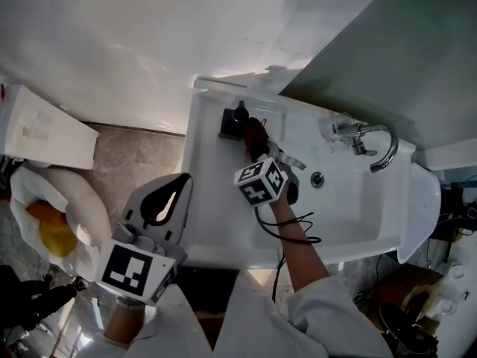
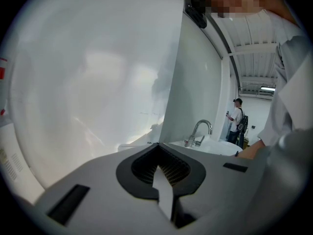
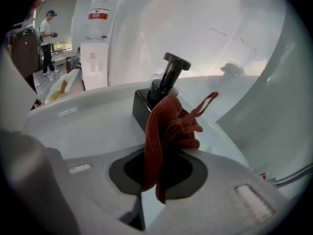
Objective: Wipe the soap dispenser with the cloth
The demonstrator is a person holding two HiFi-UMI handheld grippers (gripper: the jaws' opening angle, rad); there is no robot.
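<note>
Right tongs: the right tongs (image 3: 160, 168) are clamped on a rust-red knitted cloth (image 3: 168, 126), which bunches up beyond the tips with a thin loop sticking out.

Left tongs: the left tongs (image 2: 164, 173) are closed with nothing between them, held off the basin's near left edge (idle, by the look of it).

Task's thing: a black square-bodied soap dispenser (image 3: 157, 93) with a pump top stands at the far left corner of the white washbasin surface (image 1: 212, 200), just beyond the wad.

Doing it well: press the wad flat on the body and work round each face and up the neck. Push gently, since nothing braces the dispenser and it could slide.

Hard to tell: whether the cloth actually touches. The cloth hides the dispenser's near face, and its far side is unseen.
</note>
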